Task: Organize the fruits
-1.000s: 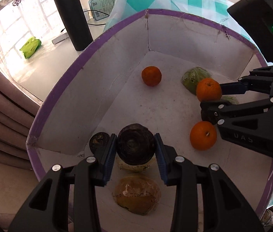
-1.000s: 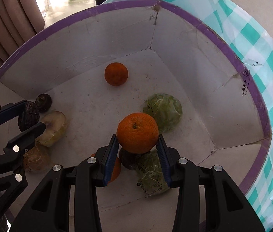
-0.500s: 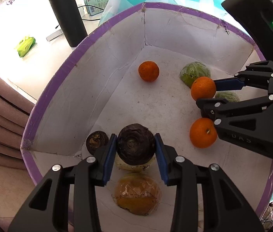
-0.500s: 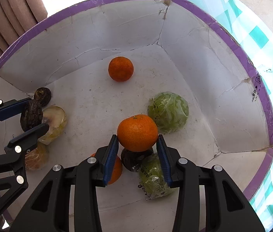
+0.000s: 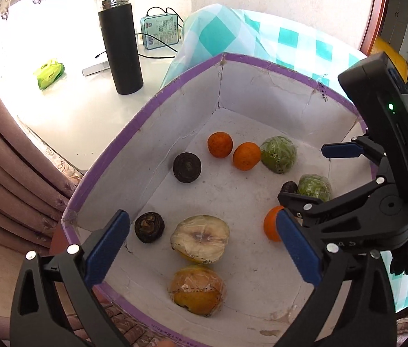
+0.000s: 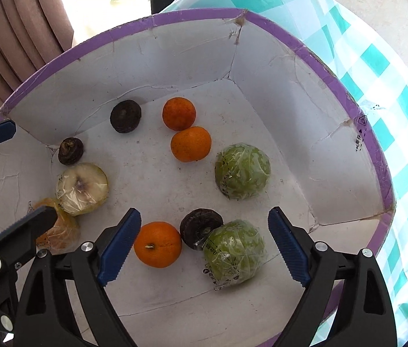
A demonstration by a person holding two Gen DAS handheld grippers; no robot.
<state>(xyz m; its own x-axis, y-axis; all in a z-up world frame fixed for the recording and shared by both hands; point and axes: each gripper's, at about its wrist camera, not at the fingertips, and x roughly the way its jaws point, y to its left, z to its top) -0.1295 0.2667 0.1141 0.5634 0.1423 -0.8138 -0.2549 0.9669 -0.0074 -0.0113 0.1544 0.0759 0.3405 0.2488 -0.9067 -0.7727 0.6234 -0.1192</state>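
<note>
A white box with a purple rim (image 5: 111,156) (image 6: 152,23) holds the fruit. My left gripper (image 5: 201,248) is open and empty above its near left end. My right gripper (image 6: 204,240) is open and empty above the near right; it shows in the left wrist view (image 5: 308,182). A dark fruit (image 5: 187,167) (image 6: 126,115) lies by the far left wall, with two oranges (image 5: 246,156) (image 6: 191,143) touching near it. A third orange (image 6: 157,244), another dark fruit (image 6: 201,227) and a wrapped green fruit (image 6: 234,250) lie under my right gripper.
Two wrapped cut fruits (image 5: 199,238) (image 5: 196,289) and a small dark fruit (image 5: 149,227) lie under my left gripper. A second wrapped green fruit (image 6: 243,170) lies at the right. A black flask (image 5: 120,46) and a green packet (image 5: 49,72) stand on the white table behind. A checked cloth (image 6: 377,57) lies under the box.
Both grippers opened and pulled back up. The left let go of the dark fruit, which now lies by the far wall. The right let go of the orange, now beside the far orange.
</note>
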